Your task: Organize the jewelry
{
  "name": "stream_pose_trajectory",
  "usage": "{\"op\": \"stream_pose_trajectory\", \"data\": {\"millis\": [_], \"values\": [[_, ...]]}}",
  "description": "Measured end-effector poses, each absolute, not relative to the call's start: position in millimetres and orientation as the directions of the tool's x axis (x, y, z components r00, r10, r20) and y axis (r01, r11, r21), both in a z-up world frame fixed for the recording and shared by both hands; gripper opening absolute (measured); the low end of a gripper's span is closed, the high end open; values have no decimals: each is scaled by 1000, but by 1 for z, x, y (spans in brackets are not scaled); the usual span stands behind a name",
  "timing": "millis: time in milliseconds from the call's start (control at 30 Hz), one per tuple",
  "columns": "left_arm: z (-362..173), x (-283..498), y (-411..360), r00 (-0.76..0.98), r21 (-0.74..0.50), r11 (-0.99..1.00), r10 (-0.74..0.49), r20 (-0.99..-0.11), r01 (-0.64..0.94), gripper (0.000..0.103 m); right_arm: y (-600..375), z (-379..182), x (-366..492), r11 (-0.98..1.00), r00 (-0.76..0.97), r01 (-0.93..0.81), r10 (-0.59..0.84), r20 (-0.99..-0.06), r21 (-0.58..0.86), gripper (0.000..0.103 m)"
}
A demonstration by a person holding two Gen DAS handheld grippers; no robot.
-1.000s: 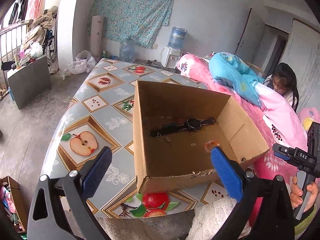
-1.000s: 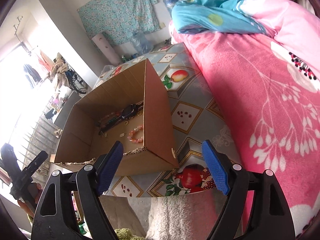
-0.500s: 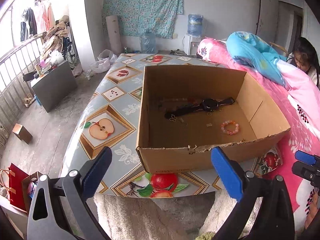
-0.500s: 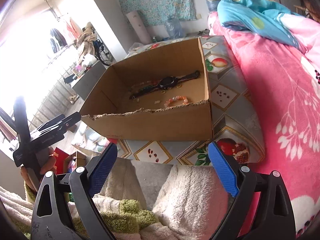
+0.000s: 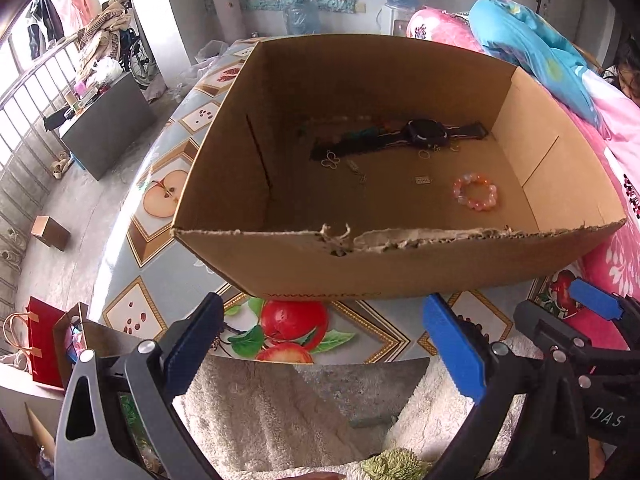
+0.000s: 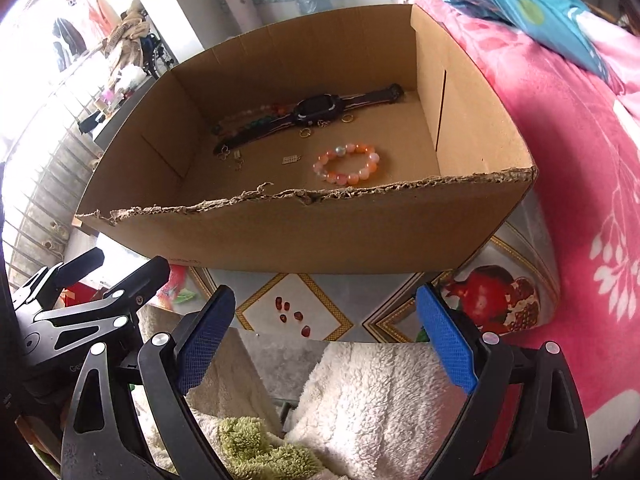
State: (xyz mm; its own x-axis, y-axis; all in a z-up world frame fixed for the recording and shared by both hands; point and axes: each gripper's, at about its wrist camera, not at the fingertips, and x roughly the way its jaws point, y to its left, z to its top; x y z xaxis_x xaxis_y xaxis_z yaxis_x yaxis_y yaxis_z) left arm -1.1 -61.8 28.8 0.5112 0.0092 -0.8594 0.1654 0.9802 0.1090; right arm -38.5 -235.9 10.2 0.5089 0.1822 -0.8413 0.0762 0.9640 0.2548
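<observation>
An open cardboard box [image 5: 400, 268] [image 6: 304, 236] stands on a table with a fruit-print cloth. On its floor lie a pink bead bracelet [image 5: 475, 191] [image 6: 347, 168], a black watch [image 5: 424, 135] [image 6: 316, 109], a dark beaded strand and several small metal pieces [image 5: 332, 160]. My left gripper [image 5: 324, 340] is open and empty, just short of the box's torn near wall. My right gripper [image 6: 326, 330] is open and empty too, close beside the left one and also short of that wall.
A pink blanket [image 6: 580, 160] with a blue quilt [image 5: 532, 52] lies right of the box, and a person [image 5: 628, 76] sits at the far right. Fluffy white cloth [image 6: 372, 400] covers a lap below. A railing, a grey cabinet [image 5: 104, 124] and a red bag [image 5: 44, 344] are left.
Both grippers have tilted downward and come closer to the box, which now fills both views. The right gripper's view swung left from the blanket to the box.
</observation>
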Motion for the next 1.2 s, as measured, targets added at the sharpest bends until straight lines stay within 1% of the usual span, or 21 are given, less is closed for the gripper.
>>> {"op": "stream_pose_trajectory", "data": {"millis": [400, 1200], "values": [[24, 6, -62, 504, 95, 983, 2, -864, 158, 97, -240, 17, -29, 969, 511, 90, 154, -846, 231, 88], [23, 6, -64, 496, 70, 982, -27, -868, 175, 97, -241, 24, -24, 969, 513, 89, 153, -845, 230, 88]]}}
